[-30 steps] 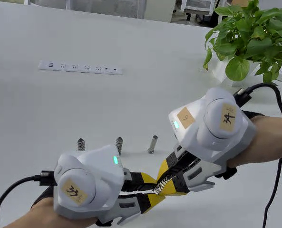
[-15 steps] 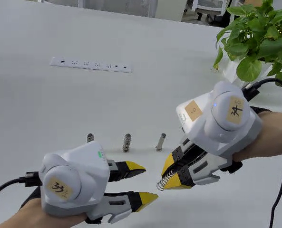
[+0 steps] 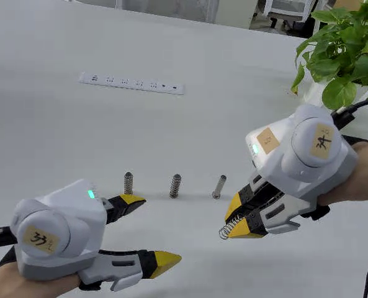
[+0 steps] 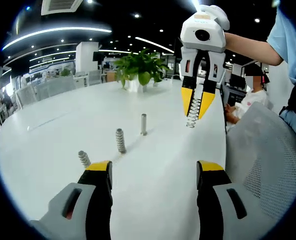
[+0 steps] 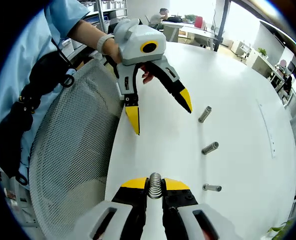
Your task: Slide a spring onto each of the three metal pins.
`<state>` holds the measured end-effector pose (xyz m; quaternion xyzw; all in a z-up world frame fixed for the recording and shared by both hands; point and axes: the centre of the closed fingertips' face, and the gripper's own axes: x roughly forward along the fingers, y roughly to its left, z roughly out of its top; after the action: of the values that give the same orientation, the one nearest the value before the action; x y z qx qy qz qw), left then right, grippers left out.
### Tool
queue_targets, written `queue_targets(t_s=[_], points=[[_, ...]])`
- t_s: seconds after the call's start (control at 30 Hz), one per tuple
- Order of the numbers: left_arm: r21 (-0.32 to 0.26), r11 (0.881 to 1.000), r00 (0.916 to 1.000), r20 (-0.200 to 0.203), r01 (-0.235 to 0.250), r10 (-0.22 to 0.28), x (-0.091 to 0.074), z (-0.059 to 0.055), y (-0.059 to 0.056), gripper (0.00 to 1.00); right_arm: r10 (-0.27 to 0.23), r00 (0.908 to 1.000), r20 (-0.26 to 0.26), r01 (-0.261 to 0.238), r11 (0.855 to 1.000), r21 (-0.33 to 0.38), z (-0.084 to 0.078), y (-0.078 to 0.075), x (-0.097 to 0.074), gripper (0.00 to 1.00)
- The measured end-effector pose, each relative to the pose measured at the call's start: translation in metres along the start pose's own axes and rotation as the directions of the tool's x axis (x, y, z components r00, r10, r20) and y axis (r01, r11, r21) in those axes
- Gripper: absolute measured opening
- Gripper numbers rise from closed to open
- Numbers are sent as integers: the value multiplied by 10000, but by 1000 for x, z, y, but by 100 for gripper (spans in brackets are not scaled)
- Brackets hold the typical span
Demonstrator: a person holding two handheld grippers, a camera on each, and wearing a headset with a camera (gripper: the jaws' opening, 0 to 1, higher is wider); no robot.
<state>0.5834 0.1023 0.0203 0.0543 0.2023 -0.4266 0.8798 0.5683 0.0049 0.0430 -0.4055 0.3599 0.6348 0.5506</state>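
Three pins stand in a row on the white table. The left pin [image 3: 128, 182] and the middle pin [image 3: 175, 185] each carry a spring. The right pin [image 3: 218, 186] is bare metal. My right gripper [image 3: 236, 223] is shut on a loose spring [image 3: 225, 230], which hangs from its tips just right of the bare pin. My left gripper [image 3: 148, 230] is open and empty, near the front of the table below the left pin. In the left gripper view, the bare pin [image 4: 144, 124] stands left of the held spring [image 4: 192, 111]. In the right gripper view, the spring [image 5: 155, 185] sits between my shut tips.
A white power strip [image 3: 131, 83] lies far back on the table. A potted green plant [image 3: 342, 56] stands at the back right. A grey mesh chair [image 5: 73, 150] is beside the table edge, and a person sits behind the right gripper in the left gripper view.
My left gripper has opened, drawn away from the right gripper and moved left. The spring stays in my right gripper, which has shifted a little toward the bare pin.
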Motion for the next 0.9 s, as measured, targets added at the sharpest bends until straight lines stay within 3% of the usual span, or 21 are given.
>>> queue_targets(t_s=[0.27,0.43,0.6,0.9], points=[[-517,9948,9960,-228,-873,862,-15,-9,22,86,-374,9991,-210,376,9993,53,-9,-19,-6,7],[-822,9854,9879,-554,-1489,1447,-20,-17,31,99,-454,9983,-376,453,9990,-24,-12,-29,-8,7],[-1225,9778,9851,-493,-1699,1650,-23,-21,35,99,-587,9972,-464,584,9983,-80,-13,-44,-9,7],[-1471,9674,9782,-546,-2062,2002,-28,-25,36,99,-916,9880,-1244,841,9944,-645,-21,-77,-11,7]])
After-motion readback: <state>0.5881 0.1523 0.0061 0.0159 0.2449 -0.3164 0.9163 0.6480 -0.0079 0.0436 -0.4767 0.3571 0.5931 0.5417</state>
